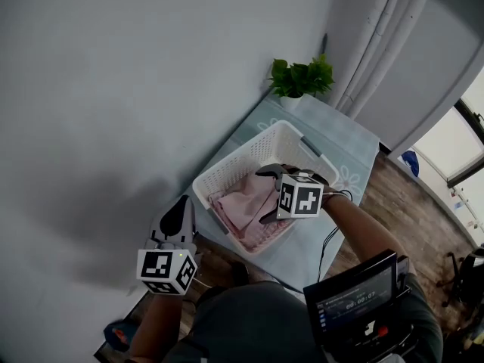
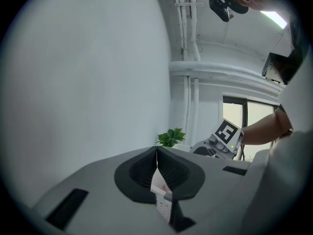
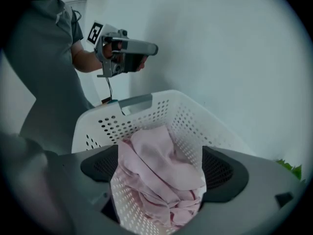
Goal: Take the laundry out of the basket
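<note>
Closest to the body, lower right: chest-mounted screen (image 1: 354,302), digits lit but too small to read. Lower left: left gripper (image 1: 178,216) held off the table's near edge, beside a bare grey wall (image 1: 113,89); jaws clenched tip to tip, nothing pinched. Black-and-white square markers on its cube, no lettering.

Further out: right gripper (image 1: 267,195) hovering over the basket (image 1: 243,157), jaws released and spread wide, pads pressing on nothing. Directly below them: laundry (image 1: 243,206), pale pink, soft, crumpled, heaped toward the basket's near end, inside the rim.

Basket of white plastic, rectangular with rounded corners, walls perforated with round holes, grey handle at each end. Sits diagonally on the table (image 1: 344,146), close to the wall-side edge; open tabletop to the right. Table cover pale blue-grey, faint floral print. Wood-plank floor (image 1: 412,203) past the right edge.

Farthest: leafy green plant (image 1: 300,76) at the far table corner.
</note>
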{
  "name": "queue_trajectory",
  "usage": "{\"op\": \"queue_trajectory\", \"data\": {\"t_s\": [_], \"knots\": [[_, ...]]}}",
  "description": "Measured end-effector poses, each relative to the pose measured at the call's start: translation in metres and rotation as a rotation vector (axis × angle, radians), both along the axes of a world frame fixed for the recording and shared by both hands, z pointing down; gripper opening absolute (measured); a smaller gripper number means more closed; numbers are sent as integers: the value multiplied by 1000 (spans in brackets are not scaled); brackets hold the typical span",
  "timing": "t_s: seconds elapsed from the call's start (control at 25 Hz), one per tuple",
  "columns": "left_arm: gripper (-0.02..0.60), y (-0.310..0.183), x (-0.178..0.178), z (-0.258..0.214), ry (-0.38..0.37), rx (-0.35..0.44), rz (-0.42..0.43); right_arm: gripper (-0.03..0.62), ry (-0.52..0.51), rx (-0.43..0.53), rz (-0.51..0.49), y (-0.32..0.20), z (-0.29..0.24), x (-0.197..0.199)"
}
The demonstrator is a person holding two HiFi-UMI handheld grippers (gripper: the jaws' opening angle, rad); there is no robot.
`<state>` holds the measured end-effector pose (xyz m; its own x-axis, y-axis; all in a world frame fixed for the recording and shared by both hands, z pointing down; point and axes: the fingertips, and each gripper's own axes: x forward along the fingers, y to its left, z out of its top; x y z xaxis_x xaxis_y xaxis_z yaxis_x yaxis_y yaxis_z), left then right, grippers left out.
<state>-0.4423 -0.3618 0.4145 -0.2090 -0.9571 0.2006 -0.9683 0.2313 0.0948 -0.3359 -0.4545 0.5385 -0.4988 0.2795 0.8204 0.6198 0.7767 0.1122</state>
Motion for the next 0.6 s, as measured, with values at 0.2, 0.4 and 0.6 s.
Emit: {"op": "queue_trajectory", "data": {"t_s": [0.2,0.4,0.6], "knots": [[11,-10,-8,26,26,-29,18,511,132,72,-94,-4,49,-2],[11,-13,-18,42,51,-45,7,511,284,160,-229,-4,93,10],[11,-12,-26,50,81,-56,-3,513,378,188,-318,1,123,14]]}}
